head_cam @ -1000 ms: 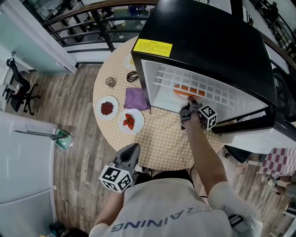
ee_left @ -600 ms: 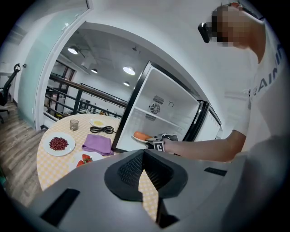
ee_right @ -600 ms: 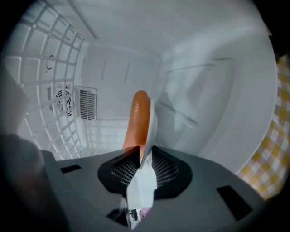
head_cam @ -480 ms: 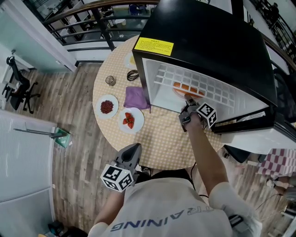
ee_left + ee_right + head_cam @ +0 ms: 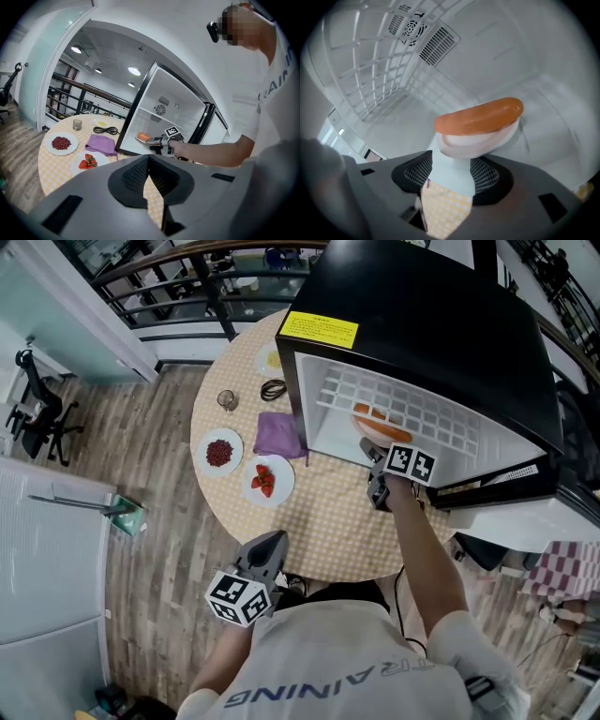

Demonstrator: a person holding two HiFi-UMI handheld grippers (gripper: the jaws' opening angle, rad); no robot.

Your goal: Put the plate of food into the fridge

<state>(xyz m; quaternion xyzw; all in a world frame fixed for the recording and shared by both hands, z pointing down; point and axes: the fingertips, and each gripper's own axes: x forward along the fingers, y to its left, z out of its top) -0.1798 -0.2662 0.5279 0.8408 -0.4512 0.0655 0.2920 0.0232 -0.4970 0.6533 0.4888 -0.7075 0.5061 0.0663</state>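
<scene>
A white plate (image 5: 478, 140) with a long orange piece of food (image 5: 480, 117) rests on the floor of the open black fridge (image 5: 412, 324). My right gripper (image 5: 451, 161) sits at the fridge mouth just behind the plate. Its jaws are opening, and neither pad presses on the rim. In the head view the plate (image 5: 375, 430) lies under the wire shelf, with the right gripper (image 5: 375, 463) in front of it. My left gripper (image 5: 273, 540) hangs shut and holding nothing near the table's front edge, close to my body.
On the round checkered table (image 5: 328, 531) stand a plate of red beans (image 5: 219, 452), a plate of strawberries (image 5: 266, 480), a purple cloth (image 5: 277, 435), a glass (image 5: 226, 400), a black cable (image 5: 273, 388) and a small dish (image 5: 272, 360). A wire shelf (image 5: 403, 409) spans the fridge above the plate.
My right gripper has opened, let go of the plate and drawn back a little toward the fridge mouth. The plate stays inside. The left gripper has not moved.
</scene>
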